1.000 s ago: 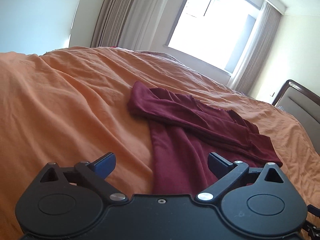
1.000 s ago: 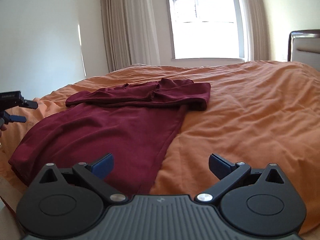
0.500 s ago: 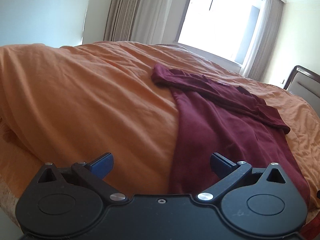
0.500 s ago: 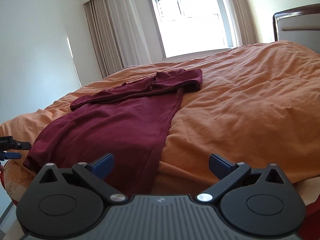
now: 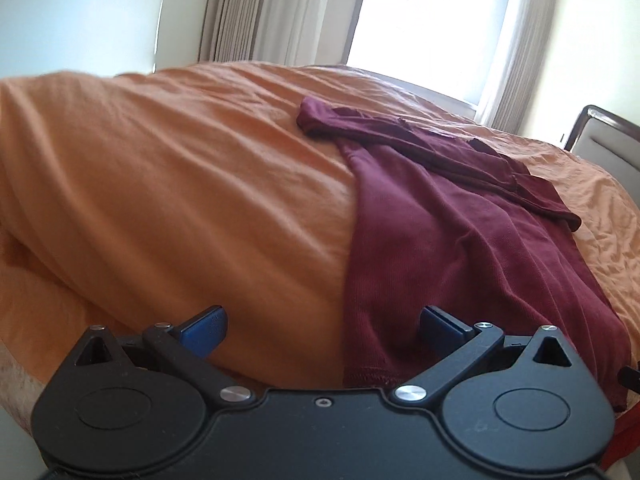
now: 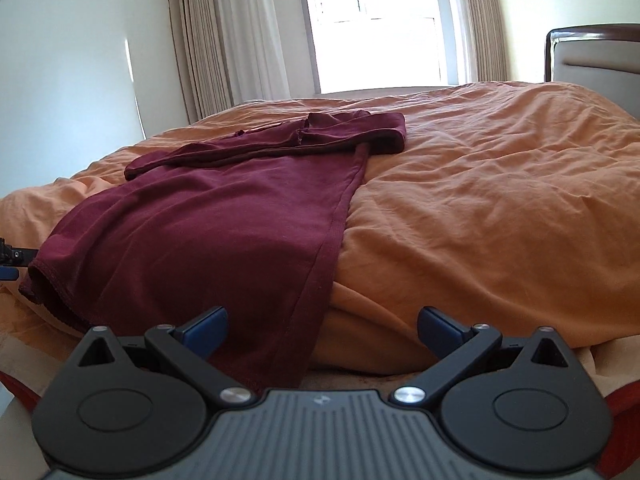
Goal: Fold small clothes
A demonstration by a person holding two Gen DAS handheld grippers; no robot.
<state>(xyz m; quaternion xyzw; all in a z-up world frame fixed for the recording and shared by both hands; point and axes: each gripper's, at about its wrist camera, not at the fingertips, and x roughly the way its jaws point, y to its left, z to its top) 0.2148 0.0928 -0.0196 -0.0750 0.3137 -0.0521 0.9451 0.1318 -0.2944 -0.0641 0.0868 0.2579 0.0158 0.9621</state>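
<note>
The left tongs [image 5: 322, 322] gape wide and hold nothing, poised at the near edge of the bed [image 5: 160, 184]; the hem of the shirt [image 5: 448, 248] hangs just beyond them, toward the right finger. The right tongs [image 6: 322, 322] also stand wide open and empty, with the shirt [image 6: 208, 220] lying ahead and left, its lower edge draped over the bed's edge near the left finger. Both sleeves are folded across the top. An orange cover [image 6: 480, 200] spreads rightward; curtains [image 6: 224, 36], a window [image 6: 376, 24] and a headboard [image 6: 592, 52] stand behind.
</note>
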